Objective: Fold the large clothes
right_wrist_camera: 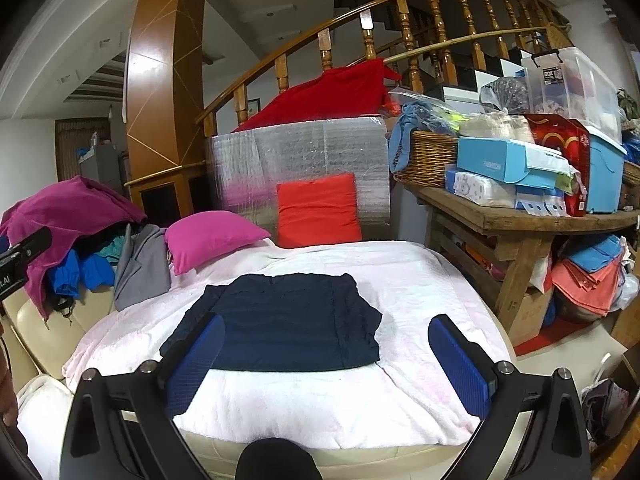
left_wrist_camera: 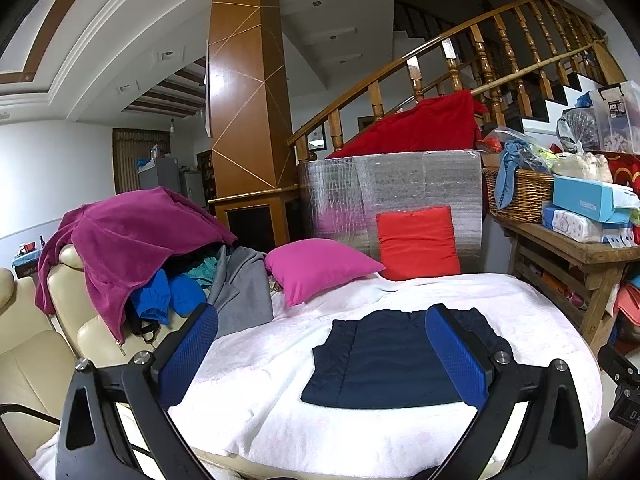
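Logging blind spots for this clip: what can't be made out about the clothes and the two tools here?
- Navy garment: its type and how many layers are folded under; only the top face shows in both views.
- Clothes pile: the items underneath, covered by the magenta garment.
- Left tool, right tool: the handles and hands, cut off by the bottom edge.
- Storage box: the label text is too small to read fully.

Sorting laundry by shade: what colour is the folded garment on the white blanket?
Dark navy folded garment, plain; clearest in the right wrist view.
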